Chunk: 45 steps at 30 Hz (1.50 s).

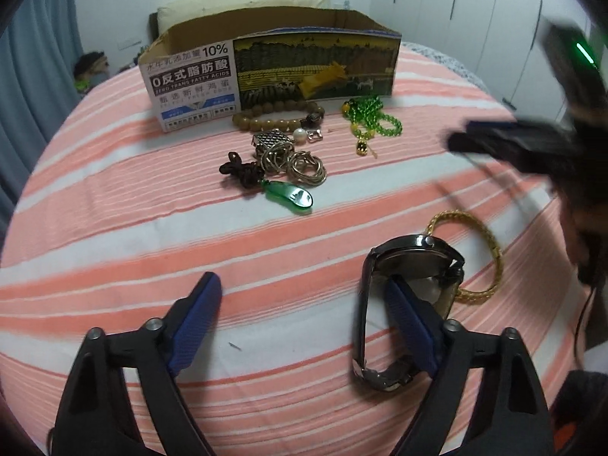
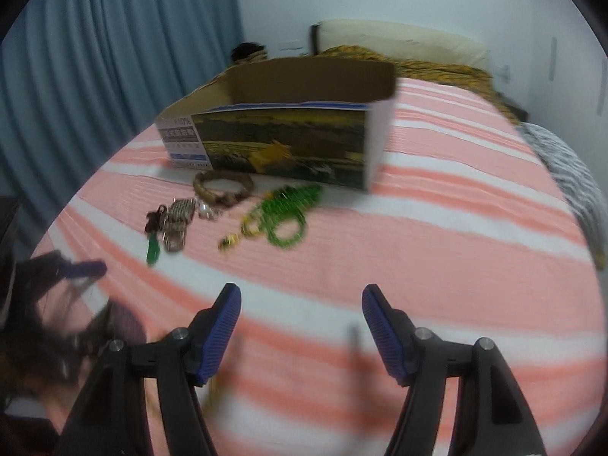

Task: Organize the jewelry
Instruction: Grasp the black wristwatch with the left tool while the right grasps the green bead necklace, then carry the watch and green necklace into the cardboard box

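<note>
Pink and white striped bedcover [image 1: 152,190] lies over the bed and carries all the jewelry; near the far edge of the bed stands an open cardboard box [image 1: 273,72], its printed side toward the cameras; just in front of the box lies a brown bead bracelet [image 1: 273,112], and to the right of it a green bead necklace [image 1: 374,116] with small yellow pieces; a little nearer sit a white pearl [image 1: 300,135], a small silver clasp [image 1: 314,136] and a heap of silver chains [image 1: 292,159]; touching this heap is a dark knotted cord with a green pendant [image 1: 292,195]; nearer to the cameras, toward the right edge of the bed, lies a gold braided bracelet [image 1: 490,239], partly behind a dark metal wristwatch [image 1: 410,262]; the left hand-held gripper [image 1: 304,311] has its blue pads spread wide and grasps nothing; its right finger [image 1: 408,326] goes through the loop of the wristwatch band, the other finger stands well apart over bare cover; whether the watch hangs on this finger or rests on the bed I cannot tell; the right hand-held gripper [image 2: 302,326] is also released, with only the striped cover between its fingers; in the left wrist view it appears blurred at the right side; a cream pillow [image 2: 402,41] lies behind the box
</note>
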Available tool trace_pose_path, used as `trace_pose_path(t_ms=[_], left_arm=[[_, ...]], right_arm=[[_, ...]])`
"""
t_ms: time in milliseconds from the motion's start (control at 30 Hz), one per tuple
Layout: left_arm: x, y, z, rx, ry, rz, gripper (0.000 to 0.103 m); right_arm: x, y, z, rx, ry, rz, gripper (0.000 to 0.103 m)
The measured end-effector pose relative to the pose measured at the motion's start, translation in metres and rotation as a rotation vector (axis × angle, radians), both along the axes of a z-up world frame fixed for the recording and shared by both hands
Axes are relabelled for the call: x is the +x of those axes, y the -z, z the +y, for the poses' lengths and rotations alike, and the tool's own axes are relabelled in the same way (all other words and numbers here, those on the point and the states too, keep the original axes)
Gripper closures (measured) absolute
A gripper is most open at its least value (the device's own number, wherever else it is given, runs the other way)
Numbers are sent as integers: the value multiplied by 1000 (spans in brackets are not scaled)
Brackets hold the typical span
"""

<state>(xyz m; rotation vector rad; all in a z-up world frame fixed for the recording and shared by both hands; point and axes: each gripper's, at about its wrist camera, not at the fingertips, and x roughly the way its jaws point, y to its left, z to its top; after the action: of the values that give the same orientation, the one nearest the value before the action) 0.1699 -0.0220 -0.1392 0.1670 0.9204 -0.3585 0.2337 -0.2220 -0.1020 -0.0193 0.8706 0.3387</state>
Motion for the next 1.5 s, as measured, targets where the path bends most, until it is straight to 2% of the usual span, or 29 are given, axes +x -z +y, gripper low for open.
trace_pose_path(t_ms=[200, 267, 300, 333, 367, 400, 467, 800, 967, 1067, 1100, 1133, 1200, 1233, 1267, 1400, 1433, 1467, 1500], left_arm=[[-8, -3, -6, -7, 3, -20, 48], [-10, -4, -8, -8, 2, -24, 64], [-10, -4, -9, -10, 3, -24, 69], [-10, -5, -9, -11, 1, -24, 80], [-12, -5, -9, -13, 2, -24, 85], [-12, -6, -9, -13, 0, -25, 87], [-12, -7, -8, -17, -8, -24, 98], [-18, -19, 30, -101, -129, -5, 100], [-17, -15, 49, -114, -213, 14, 100], [-14, -11, 55, -122, -237, 25, 99], [-14, -11, 54, -114, -238, 22, 99], [-14, -11, 53, -104, -239, 18, 96], [-14, -12, 52, -87, -236, 16, 78], [-15, -12, 52, -82, -238, 10, 64], [-16, -13, 52, -80, -241, 3, 60], [-15, -10, 56, -75, -243, 18, 63], [-14, -9, 55, -65, -239, 15, 74], [-13, -10, 52, -51, -229, 15, 93], [-13, -10, 51, -48, -219, 16, 96]], right_arm=[[68, 6, 33, 29, -27, 42, 35], [80, 13, 44, -10, -28, 62, 37], [83, 17, 48, -34, -31, 72, 42], [82, 18, 51, -58, -24, 51, 47], [79, 18, 53, -78, -21, 35, 65], [79, 18, 53, -85, -22, 30, 75], [72, 17, 46, -65, -13, 26, 87], [9, -2, 13, -13, -23, 30, 87], [-12, 5, -3, -13, 3, 64, 86], [-20, 12, -7, -34, 17, 68, 83], [-18, 14, -7, -32, 22, 74, 77], [-17, 15, -9, -21, 25, 85, 72], [-14, 15, -11, 7, 29, 78, 53], [-13, 15, -10, -2, 37, 74, 51], [-12, 16, -9, -11, 42, 70, 51], [-4, 18, -6, 0, 63, 81, 51], [-3, 17, -6, 3, 67, 82, 51], [-3, 17, -6, 5, 68, 84, 52], [-3, 16, -6, 5, 70, 82, 71]])
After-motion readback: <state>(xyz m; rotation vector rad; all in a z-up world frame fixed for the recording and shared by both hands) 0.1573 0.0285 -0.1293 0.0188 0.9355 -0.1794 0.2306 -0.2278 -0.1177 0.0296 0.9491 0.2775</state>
